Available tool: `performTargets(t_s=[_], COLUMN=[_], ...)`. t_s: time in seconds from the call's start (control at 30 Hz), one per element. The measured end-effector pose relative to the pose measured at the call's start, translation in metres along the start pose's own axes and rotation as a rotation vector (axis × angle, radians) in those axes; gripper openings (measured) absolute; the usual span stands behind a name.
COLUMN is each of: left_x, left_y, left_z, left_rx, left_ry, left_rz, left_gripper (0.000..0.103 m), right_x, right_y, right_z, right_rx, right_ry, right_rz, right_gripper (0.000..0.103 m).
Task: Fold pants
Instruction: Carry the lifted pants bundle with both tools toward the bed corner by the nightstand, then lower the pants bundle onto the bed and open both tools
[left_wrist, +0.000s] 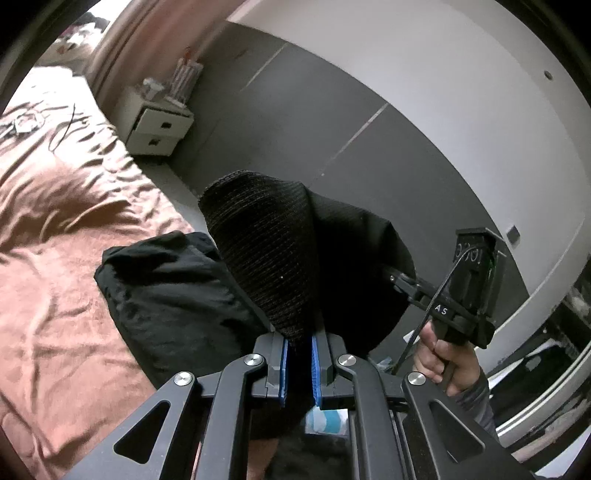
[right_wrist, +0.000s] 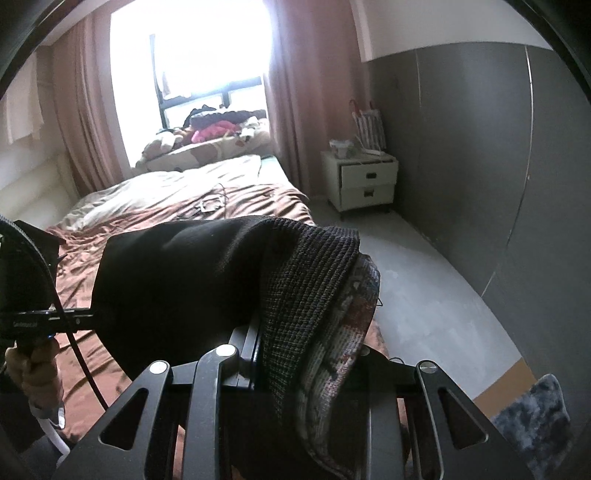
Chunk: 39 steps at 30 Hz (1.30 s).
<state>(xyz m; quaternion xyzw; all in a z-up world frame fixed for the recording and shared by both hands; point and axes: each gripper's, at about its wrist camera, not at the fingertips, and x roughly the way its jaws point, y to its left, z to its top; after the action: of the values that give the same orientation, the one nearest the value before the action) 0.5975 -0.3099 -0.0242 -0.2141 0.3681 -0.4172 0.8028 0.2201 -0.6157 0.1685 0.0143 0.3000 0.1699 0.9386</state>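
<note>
Both claws grip the black pants (left_wrist: 332, 258) by their ribbed waistband, the left claw (left_wrist: 299, 354) clenched on one end, the right claw (right_wrist: 258, 332) on the other, lifted above the bed (left_wrist: 55, 277) so the legs hang straight for folding.

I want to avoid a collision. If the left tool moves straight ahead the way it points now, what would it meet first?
Probably only the black pants it already grips; beyond them the grey wall seems next, though depth is unclear.
</note>
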Motion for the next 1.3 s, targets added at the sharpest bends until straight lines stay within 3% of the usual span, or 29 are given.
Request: performTargets(t_s=[0.37,0.43,0.5,0.57,0.63,0.77,0.93,1.07,1.13,1.17,1.2,1.23,1.3], left_x=[0.038,0.051,0.073,0.083,0.083,0.073,0.079,0.091,0.093,0.096,0.098,0.098,0.095], left_y=[0.076,0.094,0.122,0.141,0.154,0.167,0.185,0.201,0.206,0.208,0.209,0.209,0.209], left_z=[0.03,0.031,0.026,0.018,0.012,0.016,0.037,0.049,0.051,0.051,0.051,0.05,0.048], left_rx=[-0.03,-0.033,-0.102,-0.142,-0.165,-0.19,-0.243,-0.272,-0.295,-0.295,-0.289,-0.283,-0.275], left_ry=[-0.03,-0.024,0.059,0.106,0.108,0.053,0.034,0.026,0.019,0.018,0.02,0.021,-0.002], left_rz=[0.057,0.119,0.186,0.208,0.198,0.189,0.178,0.209,0.204,0.204,0.213,0.211,0.222], left_gripper=[0.011,0.013,0.018,0.018,0.02,0.041,0.042,0.042,0.041,0.033,0.018,0.013,0.01], right_x=[0.073,0.086,0.106,0.121,0.119,0.088,0.047,0.045,0.053,0.06,0.067,0.075,0.097], right_y=[0.005,-0.002,-0.019,-0.029,-0.034,-0.041,-0.03,-0.013,-0.009,-0.006,-0.006,-0.007,-0.012], right_z=[0.029,0.028,0.016,0.005,0.0,0.0,0.012,0.014,0.017,0.018,0.019,0.018,0.013], right_rx=[0.001,-0.005,0.026,0.055,0.059,0.094,0.124,0.112,0.097,0.091,0.089,0.086,0.074], right_ry=[0.062,0.085,0.183,0.258,0.266,0.204,0.084,0.118,0.149,0.161,0.17,0.187,0.247], right_rz=[-0.011,-0.02,-0.047,-0.106,-0.131,-0.161,-0.151,-0.081,-0.061,-0.05,-0.043,-0.033,-0.036], right_gripper=[0.023,0.028,0.053,0.055,0.055,0.055,0.055,0.055,0.054,0.046,0.041,0.04,0.024])
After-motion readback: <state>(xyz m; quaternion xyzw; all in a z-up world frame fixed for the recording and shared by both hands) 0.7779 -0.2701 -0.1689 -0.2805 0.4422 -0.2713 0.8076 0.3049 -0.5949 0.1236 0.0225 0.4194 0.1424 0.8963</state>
